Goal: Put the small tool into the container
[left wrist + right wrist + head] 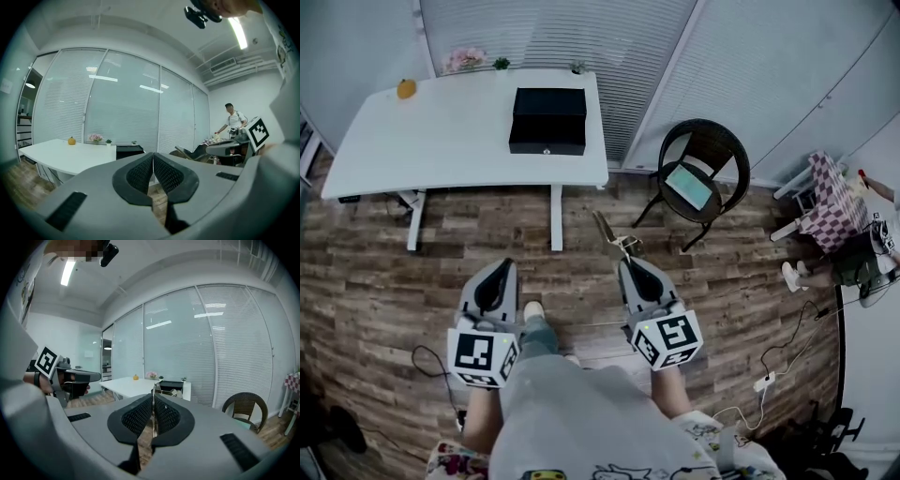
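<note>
The container, a black box (pixel 548 120), stands on the white table (pixel 441 141) by the blinds, some way ahead of me. My right gripper (pixel 628 262) is shut on the small tool (pixel 612 234), a thin metal piece that sticks out past the fingertips over the wood floor. In the right gripper view the tool (pixel 154 389) rises between the pressed pads, with the black box (pixel 171 384) beyond it. My left gripper (pixel 500 265) is level with the right one, its jaws shut with nothing between them. In the left gripper view the black box (pixel 129 150) shows beyond the left gripper (pixel 153 157).
A dark wicker chair (pixel 703 178) stands right of the table. An orange fruit (pixel 406 89) and small plants sit at the table's far edge. Cables lie on the floor (pixel 778 366). A person (pixel 232 119) stands at another table far right.
</note>
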